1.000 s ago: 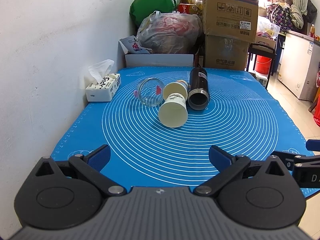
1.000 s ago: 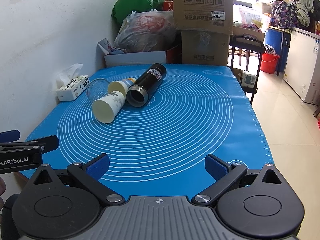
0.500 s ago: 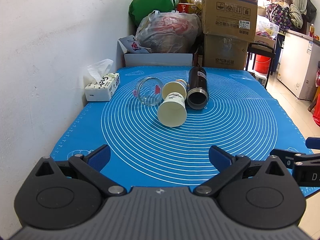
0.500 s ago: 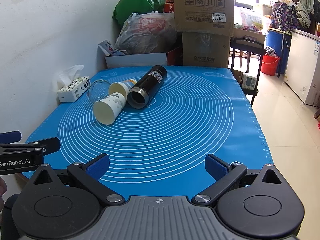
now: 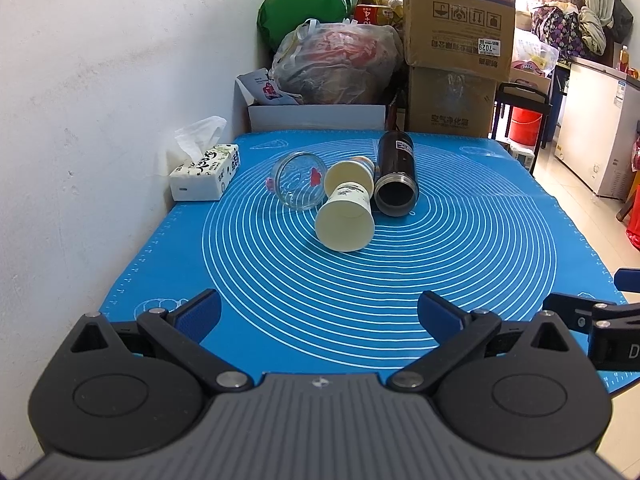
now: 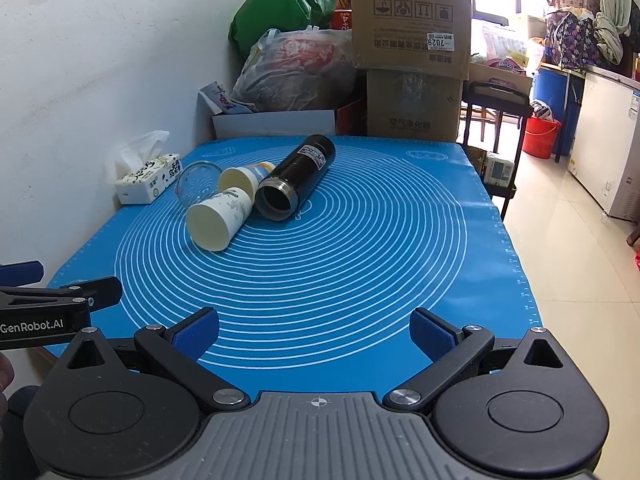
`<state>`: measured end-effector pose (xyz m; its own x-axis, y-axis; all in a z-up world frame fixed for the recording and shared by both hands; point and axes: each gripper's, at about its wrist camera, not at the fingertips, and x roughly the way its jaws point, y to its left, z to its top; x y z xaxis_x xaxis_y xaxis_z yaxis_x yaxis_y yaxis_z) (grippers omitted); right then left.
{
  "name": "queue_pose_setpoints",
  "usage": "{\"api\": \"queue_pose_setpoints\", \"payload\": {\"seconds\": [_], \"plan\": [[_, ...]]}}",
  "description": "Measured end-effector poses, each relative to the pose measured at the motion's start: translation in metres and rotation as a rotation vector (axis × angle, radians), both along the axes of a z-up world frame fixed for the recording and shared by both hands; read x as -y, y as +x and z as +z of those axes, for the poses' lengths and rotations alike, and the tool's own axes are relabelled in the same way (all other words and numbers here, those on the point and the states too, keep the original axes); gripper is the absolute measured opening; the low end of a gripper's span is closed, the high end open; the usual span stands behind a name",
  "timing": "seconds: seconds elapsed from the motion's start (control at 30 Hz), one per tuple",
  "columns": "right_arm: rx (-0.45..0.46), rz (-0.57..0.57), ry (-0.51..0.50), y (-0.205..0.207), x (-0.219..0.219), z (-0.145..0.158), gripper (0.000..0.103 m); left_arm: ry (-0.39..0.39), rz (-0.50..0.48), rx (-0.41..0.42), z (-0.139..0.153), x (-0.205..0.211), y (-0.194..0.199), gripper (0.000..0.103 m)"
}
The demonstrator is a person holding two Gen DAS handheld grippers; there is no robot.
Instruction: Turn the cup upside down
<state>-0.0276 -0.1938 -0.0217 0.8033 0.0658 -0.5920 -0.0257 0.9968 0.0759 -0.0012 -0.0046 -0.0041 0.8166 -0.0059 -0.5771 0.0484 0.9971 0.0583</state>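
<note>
Several cups lie on their sides in a cluster on the blue mat (image 5: 460,264): a clear glass cup (image 5: 298,186), a white paper cup (image 5: 346,220) with its mouth toward me, a second paper cup (image 5: 352,172) behind it, and a black flask (image 5: 395,180). They also show in the right wrist view: glass (image 6: 196,184), near paper cup (image 6: 218,220), far paper cup (image 6: 246,178), flask (image 6: 298,174). My left gripper (image 5: 320,314) is open and empty at the mat's near edge. My right gripper (image 6: 314,330) is open and empty, to the right of the left one.
A tissue box (image 5: 204,172) sits at the mat's left edge against the white wall (image 5: 100,100). Cardboard boxes (image 5: 456,64) and plastic bags (image 5: 336,68) stand behind the table. The floor drops off to the right (image 6: 568,248).
Both grippers have crept slightly forward and stayed open. The cups have not moved.
</note>
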Motion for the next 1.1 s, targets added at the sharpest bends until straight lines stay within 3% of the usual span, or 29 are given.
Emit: {"api": "queue_pose_setpoints", "payload": {"seconds": [0.7,0.9,1.1], "plan": [[0.036,0.013,0.002,0.016,0.013,0.004,0.103,0.029,-0.001,0.003,-0.005,0.006,0.018,0.103],[0.057,0.006,0.002,0.038,0.025,0.009,0.103,0.089,-0.003,0.051,-0.004,0.019,0.044,0.103],[0.082,-0.011,-0.015,0.066,0.040,0.011,0.101,0.121,-0.003,0.045,-0.007,0.029,0.094,0.103]]}}
